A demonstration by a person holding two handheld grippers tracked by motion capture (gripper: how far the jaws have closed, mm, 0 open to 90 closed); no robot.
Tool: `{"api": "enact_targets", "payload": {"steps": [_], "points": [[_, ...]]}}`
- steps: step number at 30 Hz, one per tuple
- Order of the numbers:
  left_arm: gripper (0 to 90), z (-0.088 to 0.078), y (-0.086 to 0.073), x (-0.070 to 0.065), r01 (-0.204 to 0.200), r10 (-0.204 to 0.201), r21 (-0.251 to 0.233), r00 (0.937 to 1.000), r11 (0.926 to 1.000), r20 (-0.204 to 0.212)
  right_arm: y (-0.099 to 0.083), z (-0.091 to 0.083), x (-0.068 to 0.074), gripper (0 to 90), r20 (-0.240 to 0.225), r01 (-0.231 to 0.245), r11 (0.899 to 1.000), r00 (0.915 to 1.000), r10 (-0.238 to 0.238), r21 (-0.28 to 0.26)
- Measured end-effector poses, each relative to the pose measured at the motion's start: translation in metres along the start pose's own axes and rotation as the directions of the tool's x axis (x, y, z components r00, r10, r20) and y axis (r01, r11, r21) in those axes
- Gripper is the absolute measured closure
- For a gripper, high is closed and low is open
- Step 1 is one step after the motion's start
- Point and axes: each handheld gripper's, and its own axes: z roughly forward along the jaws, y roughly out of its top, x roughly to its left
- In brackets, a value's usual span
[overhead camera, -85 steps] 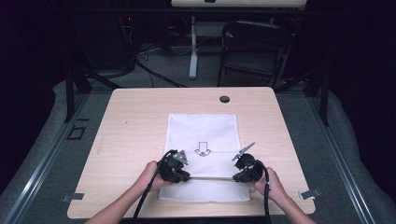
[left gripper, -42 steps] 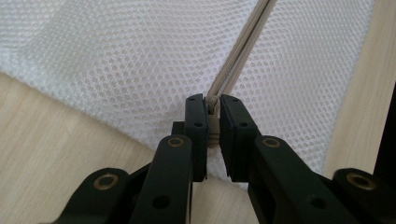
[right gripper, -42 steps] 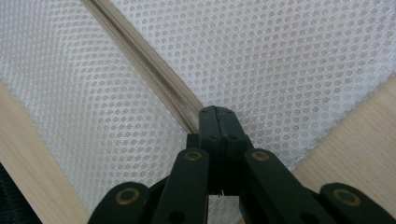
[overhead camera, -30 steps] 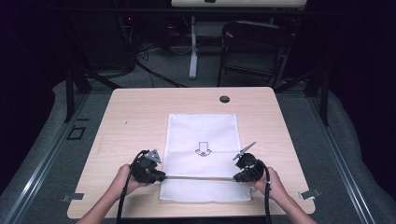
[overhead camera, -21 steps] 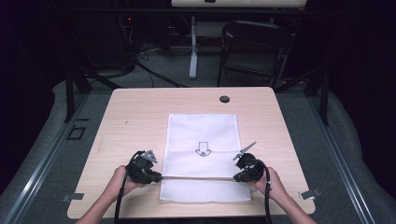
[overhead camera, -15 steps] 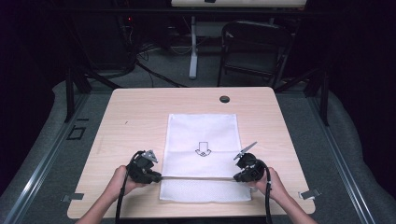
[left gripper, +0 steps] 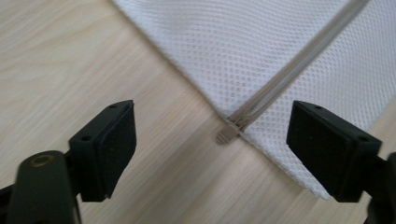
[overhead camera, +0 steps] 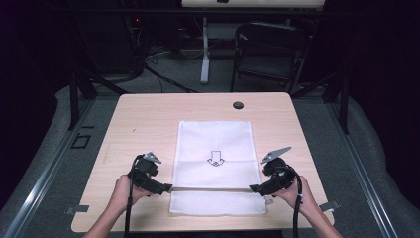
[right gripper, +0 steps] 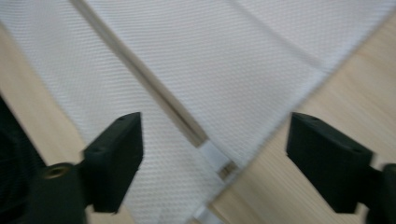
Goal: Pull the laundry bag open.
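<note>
High view: wooden table, dark room, folding chair.

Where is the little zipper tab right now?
In the left gripper view, the zipper tab lies on the table at the mesh bag's edge, between the left gripper's open jaws, touching neither.

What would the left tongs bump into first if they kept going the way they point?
Most likely the small zipper pull at the edge of the white mesh bag. It lies straight ahead between the open left tongs, though depth is hard to judge.
</note>
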Motion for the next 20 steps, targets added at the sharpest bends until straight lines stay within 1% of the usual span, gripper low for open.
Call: {"api": "enact_targets", "payload": {"steps": [1, 3, 5, 6, 8, 9, 10, 12, 13, 15, 16, 17, 18, 19, 20], "points": [[15.2, -0.003, -0.001, 0.001, 0.019, -0.019, -0.006, 0.9997, 0.9998, -0.014, -0.002, -0.003, -0.001, 14.4, 0.023, -0.008, 1.000, 0.9997, 0.009, -0.013], [14.5, -0.008, -0.005, 0.004, 0.059, -0.059, -0.028, 0.9979, 0.9979, -0.024, -0.007, -0.009, -0.005, 10.6, 0.060, -0.032, 0.999, 0.9976, 0.033, -0.021], [12.9, -0.013, -0.010, 0.005, 0.078, -0.080, -0.046, 0.9956, 0.9959, -0.048, -0.012, -0.013, -0.010, 2.9, 0.095, -0.059, 0.998, 0.9937, 0.060, -0.006], [12.5, -0.015, -0.012, 0.006, 0.084, -0.087, -0.048, 0.9942, 0.9953, -0.062, -0.015, -0.015, -0.014, 0.4, 0.123, -0.073, 0.997, 0.9899, 0.072, 0.008], [11.6, -0.020, -0.016, 0.007, 0.098, -0.103, -0.061, 0.9908, 0.9933, -0.088, -0.023, -0.018, -0.020, 0.0, 0.159, -0.090, 0.996, 0.9835, 0.087, 0.016], [10.9, -0.021, -0.018, 0.008, 0.103, -0.109, -0.065, 0.9890, 0.9926, -0.099, -0.027, -0.019, -0.023, 0.0, 0.167, -0.099, 0.995, 0.9812, 0.097, 0.004], [10.4, -0.023, -0.020, 0.009, 0.109, -0.116, -0.067, 0.9874, 0.9918, -0.108, -0.031, -0.020, -0.025, 0.0, 0.183, -0.105, 0.994, 0.9776, 0.103, 0.004], [10.0, -0.023, -0.024, 0.013, 0.128, -0.136, -0.075, 0.9828, 0.9890, -0.125, -0.037, -0.019, -0.030, 0.0, 0.194, -0.120, 0.993, 0.9743, 0.114, 0.018], [9.7, -0.023, -0.024, 0.015, 0.132, -0.139, -0.070, 0.9825, 0.9889, -0.123, -0.040, -0.018, -0.032, 0.0, 0.199, -0.126, 0.992, 0.9729, 0.118, 0.029], [8.9, -0.020, -0.025, 0.018, 0.145, -0.153, -0.065, 0.9790, 0.9873, -0.135, -0.043, -0.014, -0.037, 0.0, 0.195, -0.137, 0.989, 0.9728, 0.124, 0.053], [8.4, -0.019, -0.026, 0.019, 0.147, -0.154, -0.062, 0.9787, 0.9872, -0.136, -0.043, -0.012, -0.038, 0.0, 0.195, -0.146, 0.988, 0.9718, 0.132, 0.056], [8.3, -0.017, -0.026, 0.021, 0.148, -0.154, -0.054, 0.9783, 0.9876, -0.139, -0.044, -0.011, -0.039, 0.0, 0.187, -0.143, 0.988, 0.9738, 0.130, 0.056], [8.2, -0.016, -0.026, 0.022, 0.148, -0.153, -0.047, 0.9776, 0.9878, -0.144, -0.045, -0.009, -0.040, 0.0, 0.186, -0.145, 0.988, 0.9736, 0.133, 0.052], [7.6, -0.015, -0.027, 0.023, 0.149, -0.154, -0.043, 0.9771, 0.9878, -0.147, -0.045, -0.009, -0.041, 0.0, 0.185, -0.136, 0.988, 0.9753, 0.121, 0.072], [7.1, -0.014, -0.028, 0.025, 0.157, -0.161, -0.040, 0.9761, 0.9868, -0.146, -0.046, -0.008, -0.043, 0.0, 0.179, -0.135, 0.988, 0.9766, 0.119, 0.077]]}}
